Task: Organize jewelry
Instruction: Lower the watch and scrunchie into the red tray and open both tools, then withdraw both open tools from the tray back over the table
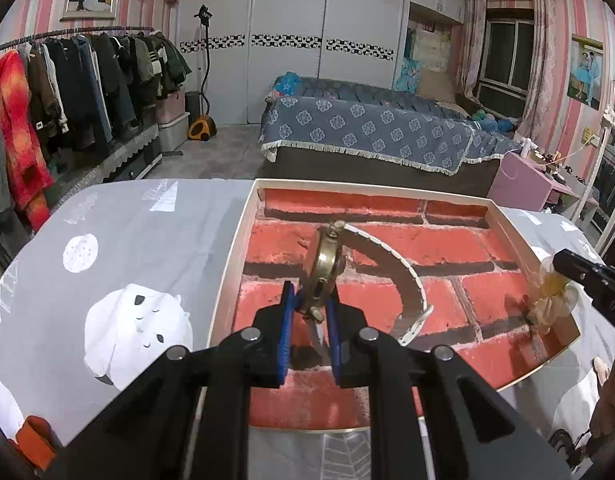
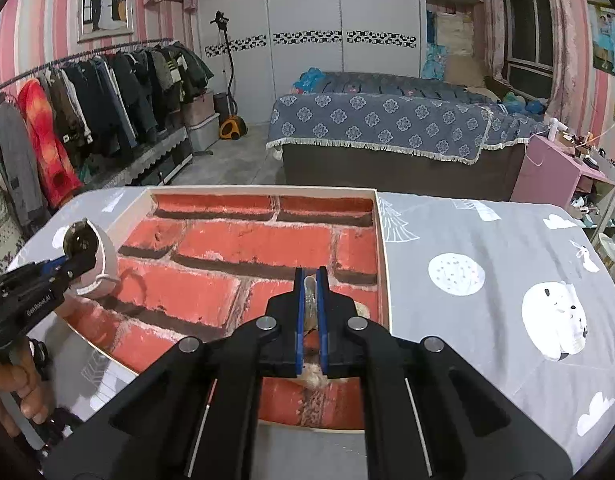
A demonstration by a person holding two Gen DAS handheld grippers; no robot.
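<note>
My left gripper (image 1: 312, 296) is shut on a wristwatch (image 1: 325, 264) with a brass case and a white strap (image 1: 403, 280), held over the left part of a shallow box (image 1: 227, 264) lined with red brick pattern. It also shows in the right wrist view (image 2: 81, 246). My right gripper (image 2: 310, 280) is shut on a pale fabric flower hair ornament (image 2: 310, 300) over the box's right side (image 2: 381, 248). In the left wrist view the ornament (image 1: 551, 296) hangs from the right gripper's tip above the box's right wall.
The box lies on a table with a grey cartoon-print cloth (image 2: 487, 280). A clothes rack (image 1: 67, 80) stands to the left, a bed (image 1: 367, 132) behind, and a pink desk (image 1: 539, 184) to the right.
</note>
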